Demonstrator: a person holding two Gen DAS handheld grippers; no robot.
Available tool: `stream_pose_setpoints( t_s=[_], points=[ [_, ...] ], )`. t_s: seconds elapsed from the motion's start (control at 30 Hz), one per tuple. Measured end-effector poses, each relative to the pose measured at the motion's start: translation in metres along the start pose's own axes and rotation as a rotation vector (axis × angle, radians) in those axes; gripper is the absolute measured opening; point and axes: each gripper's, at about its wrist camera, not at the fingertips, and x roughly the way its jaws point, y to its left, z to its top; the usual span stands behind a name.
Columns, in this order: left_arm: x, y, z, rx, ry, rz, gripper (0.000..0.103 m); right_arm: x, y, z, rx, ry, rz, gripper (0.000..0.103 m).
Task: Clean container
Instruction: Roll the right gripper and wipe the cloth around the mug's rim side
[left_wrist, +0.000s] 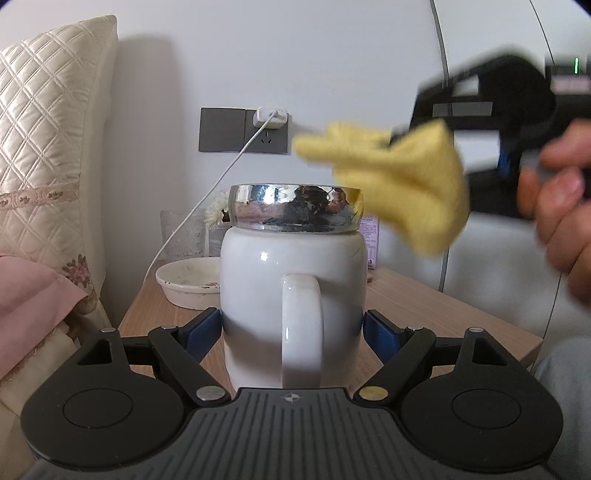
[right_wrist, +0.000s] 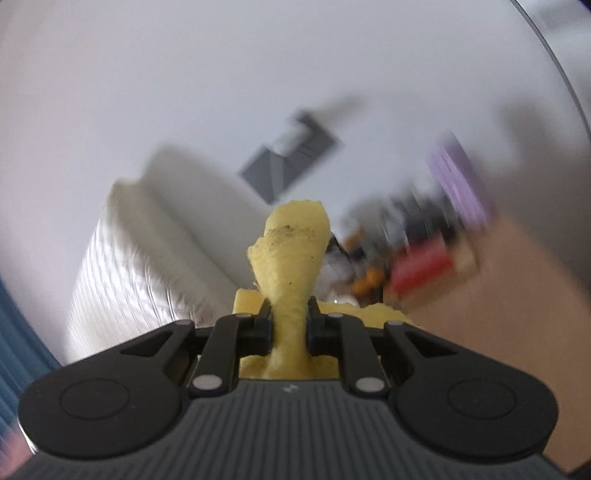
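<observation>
Right wrist view's clutter (right_wrist: 406, 251) smeared past recognition; yellow cloth (left_wrist: 399, 177) motion-blurred; hand (left_wrist: 561, 206) cut off

White mug (left_wrist: 288, 295), chrome lid (left_wrist: 295, 212); yellow cloth (left_wrist: 406, 177), seemingly dark-speckled

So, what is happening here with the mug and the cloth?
A person is cleaning a white mug with two handheld claws. The left claw grips the mug by its sides, handle toward the camera, silver lid on top. The right claw is shut on a yellow cloth, which is in the air beside the lid.
</observation>
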Motion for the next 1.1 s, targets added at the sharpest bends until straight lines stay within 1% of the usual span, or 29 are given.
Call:
stream_pose_setpoints(
  t_s=[0.07,0.2,0.33,0.4,0.47,0.5,0.57,0.63,0.7,0.77,0.8,0.83,0.87,0.9,0.93,0.97,1.07,1.1],
  points=[
    [0.002,-0.004,0.003,0.002,0.001,-0.005,0.086,0.007,-0.018,-0.008,0.095,0.013,0.01,0.017],
    [0.001,0.005,0.0,0.014,0.003,-0.011,0.085,0.017,-0.036,-0.024,0.199,0.046,0.057,0.017],
    [0.007,-0.009,0.012,0.02,0.01,-0.023,0.085,0.018,-0.047,-0.038,0.258,0.057,0.087,0.017],
    [0.002,-0.007,0.009,0.022,0.011,-0.024,0.085,0.019,-0.05,-0.038,0.239,0.074,0.051,0.017],
    [-0.001,-0.005,0.007,0.023,0.015,-0.025,0.085,0.021,-0.054,-0.041,0.217,0.112,0.001,0.017],
    [-0.002,-0.001,0.005,0.023,0.016,-0.027,0.085,0.022,-0.057,-0.041,0.224,0.125,-0.003,0.017],
    [-0.004,0.006,0.001,0.025,0.017,-0.032,0.085,0.024,-0.064,-0.039,0.278,0.132,0.04,0.017],
    [-0.002,0.002,0.004,0.028,0.017,-0.036,0.085,0.026,-0.063,-0.032,0.301,0.126,0.112,0.017],
    [0.005,-0.011,0.014,0.038,0.02,-0.041,0.085,0.028,-0.057,-0.026,0.27,0.138,0.149,0.017],
    [0.009,-0.013,0.018,0.045,0.024,-0.052,0.084,0.029,-0.059,-0.025,0.248,0.148,0.154,0.017],
    [0.011,-0.013,0.02,0.045,0.028,-0.06,0.084,0.03,-0.063,-0.026,0.248,0.16,0.139,0.017],
    [0.012,-0.011,0.021,0.047,0.031,-0.066,0.084,0.03,-0.063,-0.025,0.221,0.18,0.101,0.017],
    [0.013,-0.01,0.02,0.05,0.033,-0.071,0.084,0.03,-0.061,-0.025,0.166,0.198,0.071,0.017],
    [0.014,-0.008,0.02,0.053,0.033,-0.076,0.084,0.031,-0.058,-0.024,0.122,0.208,0.064,0.017],
    [0.016,-0.005,0.02,0.056,0.034,-0.082,0.084,0.032,-0.058,-0.022,0.119,0.22,0.074,0.017],
    [0.018,-0.002,0.02,0.06,0.036,-0.091,0.084,0.035,-0.061,-0.019,0.141,0.234,0.1,0.017],
    [0.016,0.004,0.022,0.069,0.044,-0.122,0.084,0.044,-0.072,-0.01,0.26,0.274,0.242,0.017],
    [0.016,0.006,0.023,0.073,0.047,-0.132,0.084,0.046,-0.071,-0.008,0.254,0.289,0.256,0.017]
  ],
)
